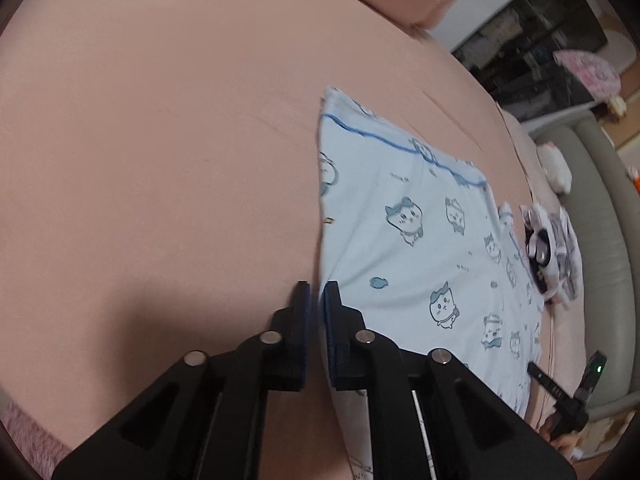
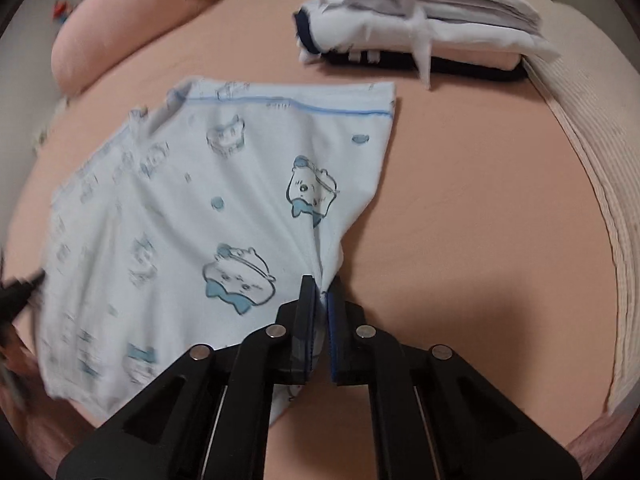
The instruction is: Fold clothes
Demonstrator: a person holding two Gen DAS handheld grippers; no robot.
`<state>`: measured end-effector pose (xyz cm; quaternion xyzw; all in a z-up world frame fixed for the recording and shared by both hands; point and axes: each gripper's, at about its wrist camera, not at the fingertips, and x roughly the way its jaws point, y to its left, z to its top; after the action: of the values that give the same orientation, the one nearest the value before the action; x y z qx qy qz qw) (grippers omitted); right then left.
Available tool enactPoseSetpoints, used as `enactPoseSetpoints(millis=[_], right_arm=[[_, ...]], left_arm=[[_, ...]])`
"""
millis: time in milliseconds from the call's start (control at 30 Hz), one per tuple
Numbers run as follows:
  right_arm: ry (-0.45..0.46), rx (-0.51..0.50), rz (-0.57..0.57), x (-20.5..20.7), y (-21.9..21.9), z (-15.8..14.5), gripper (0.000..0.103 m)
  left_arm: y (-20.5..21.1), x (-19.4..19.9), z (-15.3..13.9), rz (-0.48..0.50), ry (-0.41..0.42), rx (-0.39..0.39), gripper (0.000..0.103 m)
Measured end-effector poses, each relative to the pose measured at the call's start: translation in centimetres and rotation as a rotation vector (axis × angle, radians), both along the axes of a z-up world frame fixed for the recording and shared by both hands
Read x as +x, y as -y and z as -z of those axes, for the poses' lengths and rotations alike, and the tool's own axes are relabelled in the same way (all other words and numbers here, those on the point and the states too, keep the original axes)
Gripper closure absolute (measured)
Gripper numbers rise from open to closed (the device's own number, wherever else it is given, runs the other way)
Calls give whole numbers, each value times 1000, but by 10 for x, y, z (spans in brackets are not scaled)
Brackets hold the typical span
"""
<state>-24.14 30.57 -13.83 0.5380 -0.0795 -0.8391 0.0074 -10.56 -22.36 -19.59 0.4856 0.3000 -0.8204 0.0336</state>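
A light-blue garment [image 1: 420, 240] printed with cartoon animals and a blue stripe lies spread on the pink bed sheet [image 1: 160, 160]. My left gripper [image 1: 318, 292] stands at the garment's left edge, its jaws nearly together with the fabric edge pinched between them. In the right wrist view, my right gripper [image 2: 322, 284] is shut on a bunched corner of the same garment [image 2: 200, 200], and folds radiate from the pinch. The other gripper [image 2: 20, 288] shows blurred at the far left edge of that view. In the left wrist view the right gripper [image 1: 568, 404] is at the lower right.
A stack of folded white clothes [image 2: 420, 20] sits at the far side of the bed. A pink pillow [image 2: 132, 24] lies at the back left. A small patterned bundle [image 1: 548, 240] and a white plush toy [image 1: 556, 164] rest near the padded bed frame [image 1: 600, 220].
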Motion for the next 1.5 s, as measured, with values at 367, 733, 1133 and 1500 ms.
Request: enactPoseSetpoints(millis=[367, 733, 1133, 1500], right_arm=[[-52, -79, -114, 47, 56, -8, 79], [-8, -22, -50, 87, 54, -8, 73], [18, 131, -159, 99, 74, 11, 51], [95, -386, -95, 102, 42, 18, 48]], left_arm=[[-103, 10, -21, 364, -100, -111, 73], [-98, 45, -29, 356, -55, -151, 69], [-117, 62, -14, 402, 32, -72, 61], [-145, 54, -26, 437, -61, -28, 60]])
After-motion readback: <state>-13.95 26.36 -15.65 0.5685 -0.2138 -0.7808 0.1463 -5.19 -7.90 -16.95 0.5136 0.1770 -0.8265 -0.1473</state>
